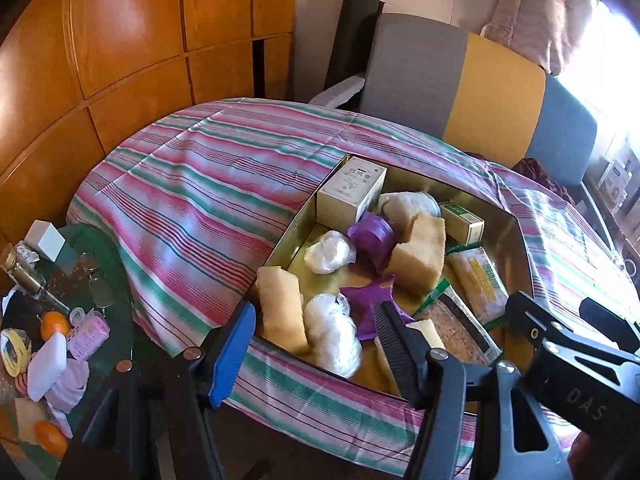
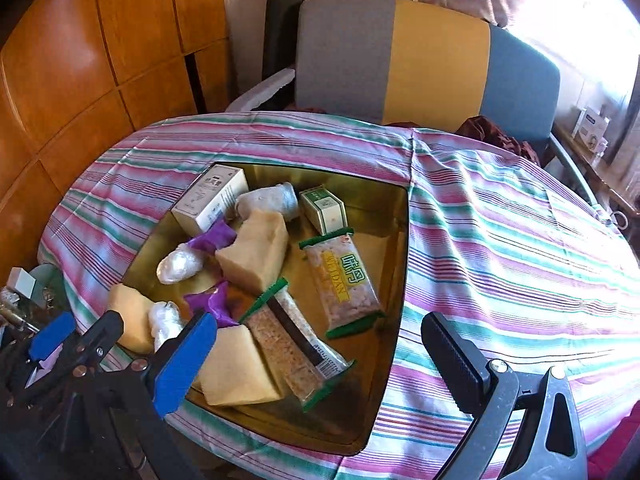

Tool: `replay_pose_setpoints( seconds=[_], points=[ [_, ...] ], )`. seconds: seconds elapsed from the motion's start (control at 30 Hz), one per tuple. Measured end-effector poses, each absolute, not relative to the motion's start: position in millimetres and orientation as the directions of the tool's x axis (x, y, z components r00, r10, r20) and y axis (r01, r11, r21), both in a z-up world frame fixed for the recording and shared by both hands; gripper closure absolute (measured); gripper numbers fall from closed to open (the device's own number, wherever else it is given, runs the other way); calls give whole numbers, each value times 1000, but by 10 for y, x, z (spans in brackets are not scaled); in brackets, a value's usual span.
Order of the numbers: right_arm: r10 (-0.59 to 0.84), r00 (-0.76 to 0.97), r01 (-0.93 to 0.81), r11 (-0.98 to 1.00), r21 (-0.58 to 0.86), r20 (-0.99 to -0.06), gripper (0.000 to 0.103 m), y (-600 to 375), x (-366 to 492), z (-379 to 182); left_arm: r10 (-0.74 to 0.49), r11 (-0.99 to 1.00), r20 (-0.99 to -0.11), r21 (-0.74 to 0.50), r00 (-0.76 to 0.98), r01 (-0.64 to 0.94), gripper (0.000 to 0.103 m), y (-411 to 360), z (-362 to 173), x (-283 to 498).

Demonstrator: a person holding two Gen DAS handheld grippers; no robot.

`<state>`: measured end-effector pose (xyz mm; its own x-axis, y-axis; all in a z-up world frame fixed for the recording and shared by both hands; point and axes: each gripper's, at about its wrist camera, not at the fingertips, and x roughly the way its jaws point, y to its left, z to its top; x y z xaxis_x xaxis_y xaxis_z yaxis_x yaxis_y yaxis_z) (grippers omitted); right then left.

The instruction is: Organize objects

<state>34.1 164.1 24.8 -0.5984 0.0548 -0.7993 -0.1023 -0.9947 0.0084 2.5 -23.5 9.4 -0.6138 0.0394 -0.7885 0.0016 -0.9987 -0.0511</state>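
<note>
A shallow gold metal tin [image 2: 394, 248] is being shown sunk into the striped cloth [image 2: 500, 240] that is covering the table, and the loose things to be organized are lying jumbled inside it. Both grippers are being held above its near rim: the left gripper [image 1: 316, 344] is being seen with its jaws standing partly apart and nothing pressed between them, a clear plastic bundle [image 1: 332, 336] lying below the gap, and the right gripper [image 2: 320, 354] is being held with its jaws wide and empty over the near end of the tin. The tan sponge blocks [image 2: 254, 252] are being judged light, soft and compressible, so a grip across the short faces is being favoured, with some squash expected. The film-wrapped wafer packs [image 2: 344, 276] with green crimped ends are being judged stiff but brittle inside and slick outside; a hold across the narrow width at mid-length is being judged safest. The cardboard cartons [image 2: 212, 198] are being taken as light, rigid and matte, easily held on flat opposite sides. The purple foil wrappers [image 1: 370, 236] and crinkled clear plastic bundles are being judged slippery and shapeless, likely to slide or deform under the jaws. The tin's smooth mirrored floor is offering little friction, so pushed items may be skidding rather than lifting.
</note>
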Motion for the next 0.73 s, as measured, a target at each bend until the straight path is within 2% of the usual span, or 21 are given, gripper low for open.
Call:
replay_pose_setpoints(
  seconds=[0.73],
  points=[
    [43,-602,-109,-994,28,-798,0,1711,349,198,16,-1000,-770,-11,-638,-13,43,-126,95,84]
  ],
)
